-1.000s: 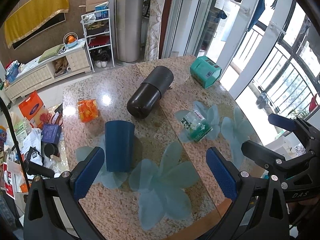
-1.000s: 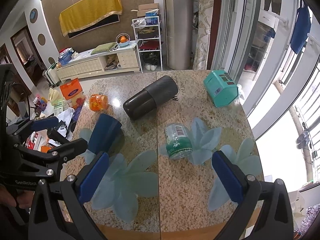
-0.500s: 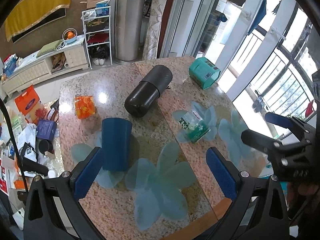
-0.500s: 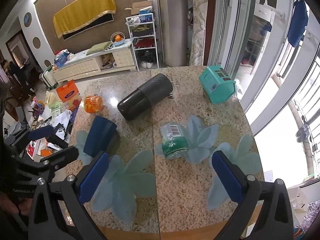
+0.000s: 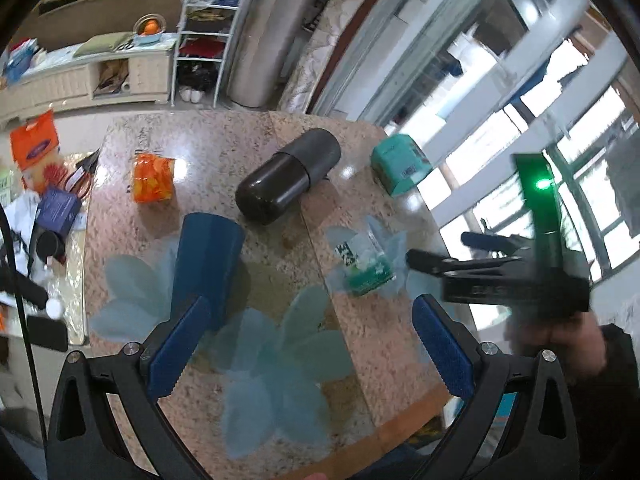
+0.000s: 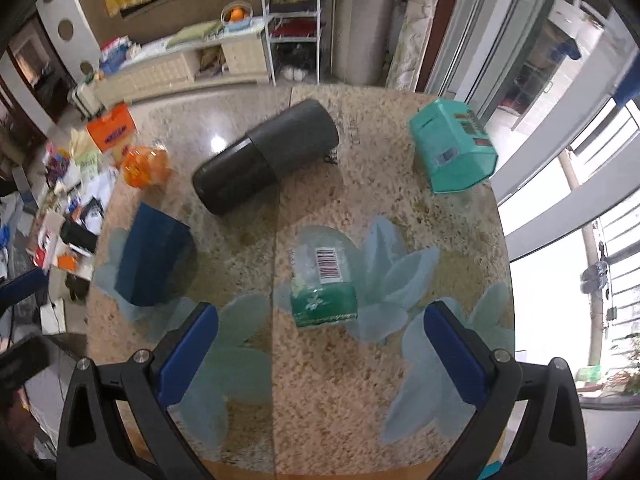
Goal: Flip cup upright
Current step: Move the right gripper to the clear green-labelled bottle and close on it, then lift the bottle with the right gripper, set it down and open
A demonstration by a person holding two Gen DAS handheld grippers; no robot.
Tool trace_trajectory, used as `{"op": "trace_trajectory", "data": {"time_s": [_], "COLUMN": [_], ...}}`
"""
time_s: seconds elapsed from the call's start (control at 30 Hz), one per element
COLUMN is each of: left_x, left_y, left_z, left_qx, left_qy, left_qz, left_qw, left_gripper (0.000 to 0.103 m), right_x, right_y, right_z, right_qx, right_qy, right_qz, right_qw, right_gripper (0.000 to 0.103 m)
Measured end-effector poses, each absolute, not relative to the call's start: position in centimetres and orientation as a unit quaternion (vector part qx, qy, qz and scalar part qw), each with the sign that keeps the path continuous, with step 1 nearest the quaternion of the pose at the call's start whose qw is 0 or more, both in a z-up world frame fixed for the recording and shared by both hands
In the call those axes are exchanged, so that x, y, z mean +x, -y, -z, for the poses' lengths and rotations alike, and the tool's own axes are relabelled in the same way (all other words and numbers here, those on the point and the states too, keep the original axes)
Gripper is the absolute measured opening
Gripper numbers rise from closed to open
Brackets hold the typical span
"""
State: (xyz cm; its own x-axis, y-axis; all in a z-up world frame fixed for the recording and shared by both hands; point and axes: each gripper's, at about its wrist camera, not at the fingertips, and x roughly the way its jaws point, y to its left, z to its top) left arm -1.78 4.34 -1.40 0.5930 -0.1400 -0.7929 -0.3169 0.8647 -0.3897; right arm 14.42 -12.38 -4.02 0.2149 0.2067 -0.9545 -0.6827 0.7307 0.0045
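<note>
A dark blue cup stands upside down on the granite table, wide rim down; it also shows in the right wrist view. My left gripper is open and empty, its left pad just in front of the cup's base. My right gripper is open and empty above the table's near edge, the cup off to its left. The right gripper also shows blurred in the left wrist view.
A large dark cylinder lies on its side at mid table. A clear and green bottle lies near the right gripper. A teal box sits far right, an orange packet far left. Cluttered floor lies left of the table.
Both grippers moved forward and lower toward the table. The left pad now sits close to the cup. The right gripper shifted left toward the bottle. The objects have not moved.
</note>
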Motion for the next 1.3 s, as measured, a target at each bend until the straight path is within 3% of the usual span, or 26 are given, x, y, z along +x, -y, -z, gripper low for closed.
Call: {"op": "trace_trajectory", "data": {"time_s": [0.43, 0.8, 0.87, 0.93, 1.3], "left_x": [0.2, 2.5, 2.7, 2.8, 2.3], "left_y": [-5.4, -5.6, -5.5, -5.5, -5.0], "left_z": [4.2, 8.2, 8.5, 8.8, 9.8], "left_qx": [-0.278, -0.284, -0.284, -0.277, -0.266], "left_qy": [-0.468, -0.489, -0.492, -0.496, -0.526], "left_qz": [-0.103, -0.113, -0.118, -0.128, -0.119], "left_qw": [0.832, 0.817, 0.815, 0.813, 0.799], "left_gripper": [0.102, 0.102, 0.102, 0.102, 0.102], "right_x": [18.3, 20.1, 20.1, 20.1, 19.0], "right_y": [9.1, 8.4, 8.1, 7.7, 8.4], "right_z": [11.5, 13.6, 14.0, 14.8, 15.2], "right_qx": [-0.298, -0.320, -0.325, -0.325, -0.305], "right_qy": [-0.615, -0.636, -0.638, -0.644, -0.651], "right_qz": [-0.297, -0.283, -0.283, -0.281, -0.288], "right_qw": [0.667, 0.642, 0.638, 0.633, 0.633], "right_gripper": [0.103, 0.103, 0.091, 0.062, 0.060]}}
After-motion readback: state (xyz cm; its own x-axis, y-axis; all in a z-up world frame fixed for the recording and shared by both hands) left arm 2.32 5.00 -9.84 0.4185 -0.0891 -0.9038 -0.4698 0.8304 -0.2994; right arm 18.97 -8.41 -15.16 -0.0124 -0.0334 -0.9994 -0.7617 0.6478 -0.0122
